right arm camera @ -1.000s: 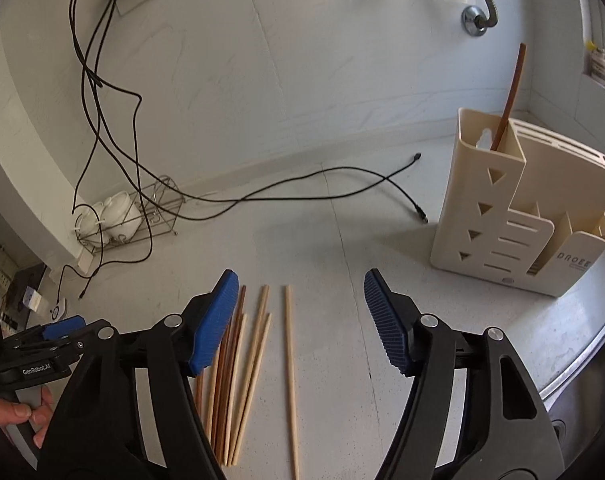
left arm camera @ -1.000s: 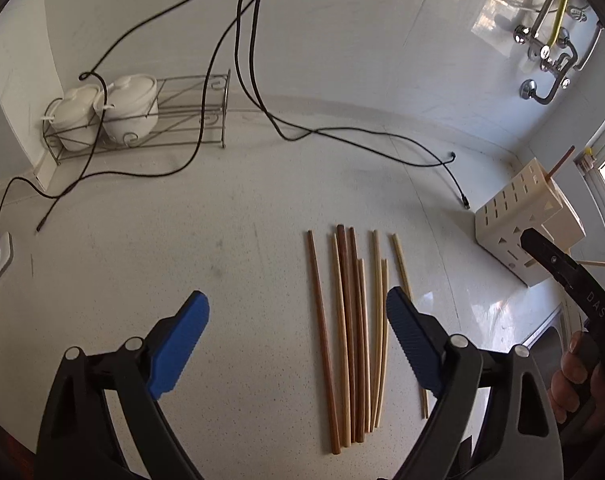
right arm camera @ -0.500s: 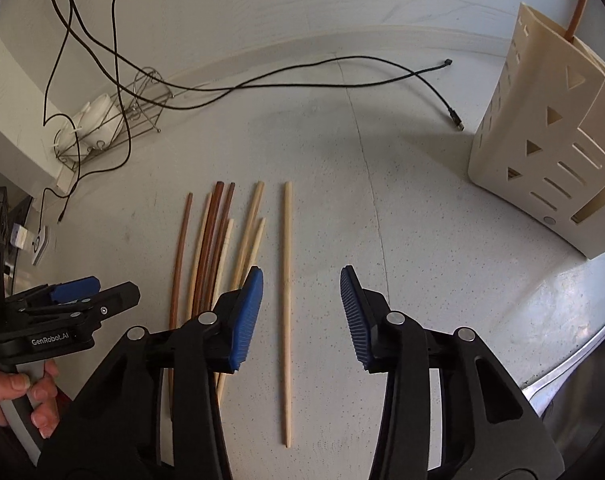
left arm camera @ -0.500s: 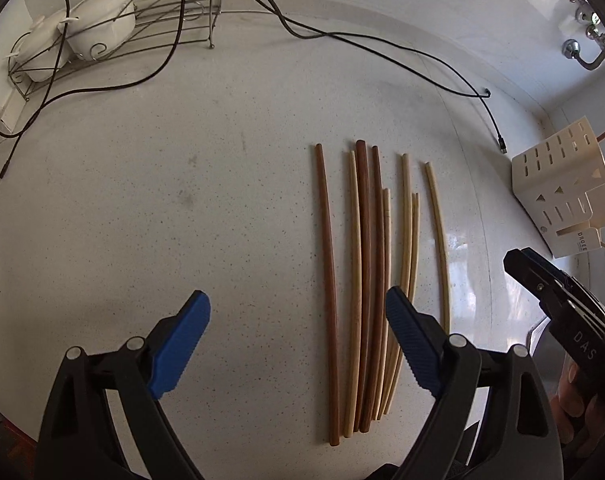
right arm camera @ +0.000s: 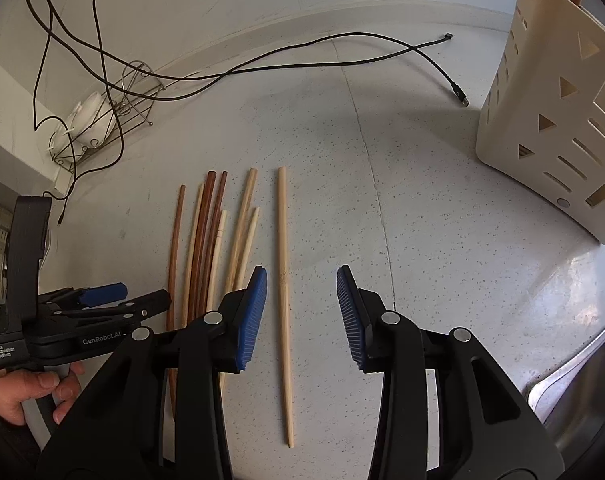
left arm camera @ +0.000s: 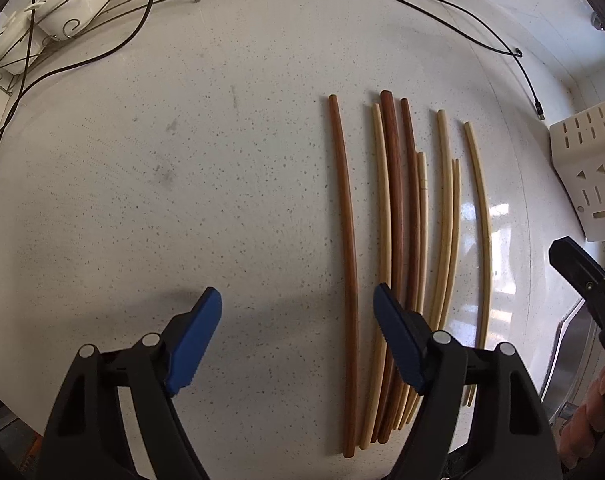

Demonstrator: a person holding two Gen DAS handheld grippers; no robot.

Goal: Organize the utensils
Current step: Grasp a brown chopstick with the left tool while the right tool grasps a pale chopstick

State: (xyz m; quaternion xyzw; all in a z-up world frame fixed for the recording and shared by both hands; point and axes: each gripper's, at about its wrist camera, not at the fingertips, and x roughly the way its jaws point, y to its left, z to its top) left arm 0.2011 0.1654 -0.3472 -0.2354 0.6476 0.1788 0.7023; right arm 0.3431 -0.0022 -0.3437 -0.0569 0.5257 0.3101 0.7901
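Note:
Several chopsticks lie side by side on the white speckled counter, some dark brown (left arm camera: pixel 396 216), some pale (left arm camera: pixel 446 216). The leftmost dark one (left arm camera: pixel 348 240) lies a little apart. The rightmost pale chopstick (right arm camera: pixel 283 280) lies apart from the bundle (right arm camera: pixel 206 240). My right gripper (right arm camera: pixel 302 312) is open and hangs low over that pale chopstick, one jaw on each side. My left gripper (left arm camera: pixel 296 340) is open and empty, its right jaw over the bundle's near part; it also shows in the right wrist view (right arm camera: pixel 102 300). A cream utensil holder (right arm camera: pixel 550 120) stands at the right, a brown chopstick in it.
Black cables (right arm camera: pixel 342 52) trail across the back of the counter. A wire rack with white lidded bowls (left arm camera: pixel 62 12) stands at the back left. A steel sink edge (right arm camera: pixel 574 380) lies at the near right. The holder also shows in the left wrist view (left arm camera: pixel 590 168).
Both grippers have dropped closer to the counter and the chopsticks. The right gripper's jaws narrowed, then widened a little around the single pale chopstick. The left jaws have narrowed somewhat.

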